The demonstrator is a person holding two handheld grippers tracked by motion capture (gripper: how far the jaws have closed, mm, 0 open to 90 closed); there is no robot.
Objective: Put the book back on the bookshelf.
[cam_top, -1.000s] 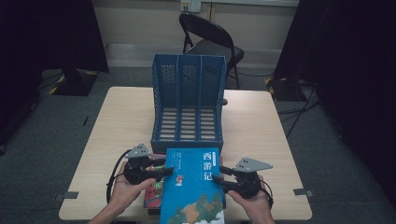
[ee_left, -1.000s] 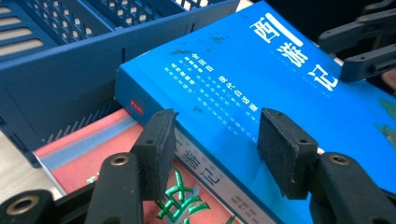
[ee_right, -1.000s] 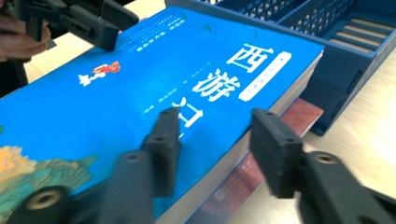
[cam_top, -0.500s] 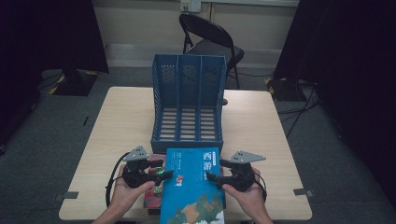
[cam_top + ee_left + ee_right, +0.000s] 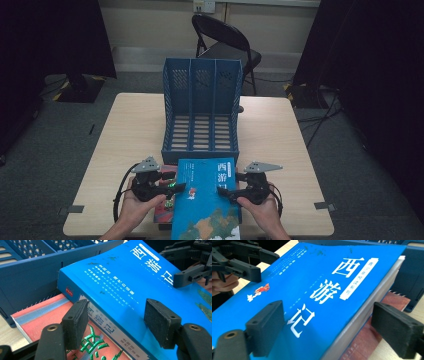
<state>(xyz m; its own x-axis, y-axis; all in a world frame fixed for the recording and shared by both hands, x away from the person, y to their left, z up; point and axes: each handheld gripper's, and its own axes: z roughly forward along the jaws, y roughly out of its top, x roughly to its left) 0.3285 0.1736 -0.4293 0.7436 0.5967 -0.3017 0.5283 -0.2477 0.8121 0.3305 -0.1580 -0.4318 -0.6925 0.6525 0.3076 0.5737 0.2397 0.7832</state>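
1. Two books lie stacked at the near edge of the bench [image 5: 125,135]: your blue book [image 5: 207,200] on top, a red book [image 5: 47,315] beneath it, both just in front of the blue file rack [image 5: 202,112].
2. Three large white characters, 西游记, run down the blue cover; the same title repeats on the spine in the left gripper view. The small print beside it is too fine to read.
3. Three compartments divide the rack; one folding chair [image 5: 225,42] stands behind the bench.
4. Your left tool [image 5: 117,322] straddles the blue book's spine edge, jaws part open; whether the pads press you cannot tell.
5. Your right tool [image 5: 332,327] has just been opening; its jaws stand wide around the page edge, pads clear.
6. Green lettering on the red cover shows in the left gripper view; the high view shows the whole rack.
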